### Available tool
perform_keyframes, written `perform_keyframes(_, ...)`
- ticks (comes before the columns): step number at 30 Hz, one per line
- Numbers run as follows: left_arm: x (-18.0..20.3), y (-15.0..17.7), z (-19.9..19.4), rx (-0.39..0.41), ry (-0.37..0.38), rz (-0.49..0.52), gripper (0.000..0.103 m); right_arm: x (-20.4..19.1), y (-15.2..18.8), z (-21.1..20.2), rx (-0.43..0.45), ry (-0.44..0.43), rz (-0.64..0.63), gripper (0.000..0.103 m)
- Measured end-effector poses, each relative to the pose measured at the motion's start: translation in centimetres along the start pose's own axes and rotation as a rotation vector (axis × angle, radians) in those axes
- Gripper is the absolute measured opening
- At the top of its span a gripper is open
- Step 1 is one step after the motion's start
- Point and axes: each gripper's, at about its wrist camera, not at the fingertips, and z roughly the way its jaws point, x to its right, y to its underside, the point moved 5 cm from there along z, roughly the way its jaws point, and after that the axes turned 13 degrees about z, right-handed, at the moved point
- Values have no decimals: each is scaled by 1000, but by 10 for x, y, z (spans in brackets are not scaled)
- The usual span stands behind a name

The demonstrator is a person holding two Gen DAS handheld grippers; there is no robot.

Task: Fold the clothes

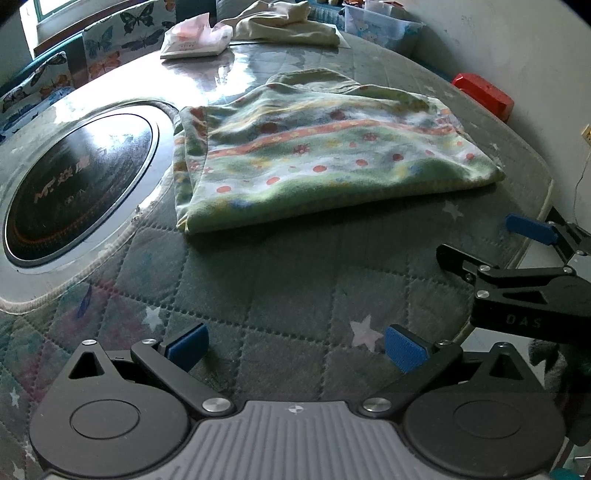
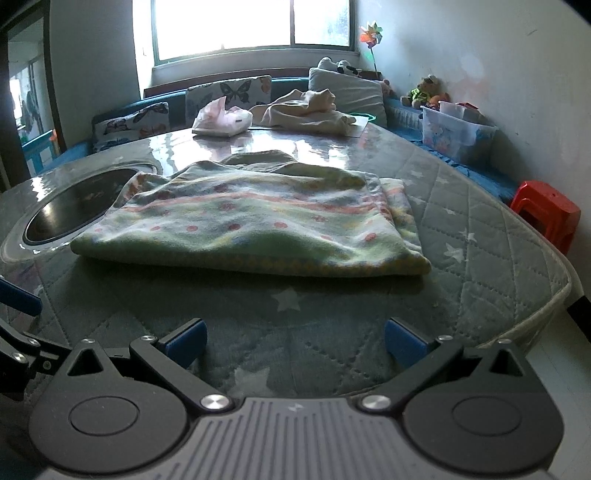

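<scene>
Left wrist view. We see the left tool point(image 1: 295, 349) released, its blue pads point(image 1: 188, 349) spread wide with nothing between them, hovering over the quilted star-print cover point(image 1: 288, 295) of the tabletop point(image 1: 207, 74). The folded fleece garment point(image 1: 314, 155), green with orange bands and red dots, lies flat on the cover ahead of the tool and apart from it. Its left edge sits just beside the round black cooktop point(image 1: 74, 181) set into the tabletop. At the far side lie a cream cloth point(image 1: 284, 22) and a pink tissue pack point(image 1: 195, 38), close together. A red stool point(image 1: 484, 94) stands beyond the right rim. The right tool point(image 1: 491, 243) enters at the right edge; we see it spread, holding nothing.

Right wrist view. We see the right tool point(image 2: 295, 347) likewise released, blue pads point(image 2: 404, 347) well apart and empty, above the same quilted cover point(image 2: 461, 221). The folded fleece garment point(image 2: 255, 225) lies ahead near the tabletop's middle, its layers stacked and offset at the right corner. The cooktop point(image 2: 74, 214) touches its left end in this view. Farther back we see the tissue pack point(image 2: 221, 118), the cream cloth point(image 2: 306, 110), butterfly-print cushions point(image 2: 236, 90), a clear storage box point(image 2: 454, 133) and the red stool point(image 2: 543, 214). A blue pad of the left tool point(image 2: 18, 299) shows at the left edge.
</scene>
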Motion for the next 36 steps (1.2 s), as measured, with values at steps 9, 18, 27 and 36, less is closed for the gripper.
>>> perform_keyframes(9, 1, 2, -1, 11, -8, -1, 103, 5, -2, -7, 3, -35, 48, 103)
perform_keyframes(18, 6, 2, -10, 32, -1, 5, 103, 2, -5, -18, 16, -50, 42, 103)
perform_keyframes(27, 9, -1, -20, 69, -8, 13, 103, 1, -9, -25, 28, -58, 39, 103)
perform_keyframes(36, 10, -4, -27, 107, -22, 21, 103, 2, -13, -29, 46, -67, 50, 103)
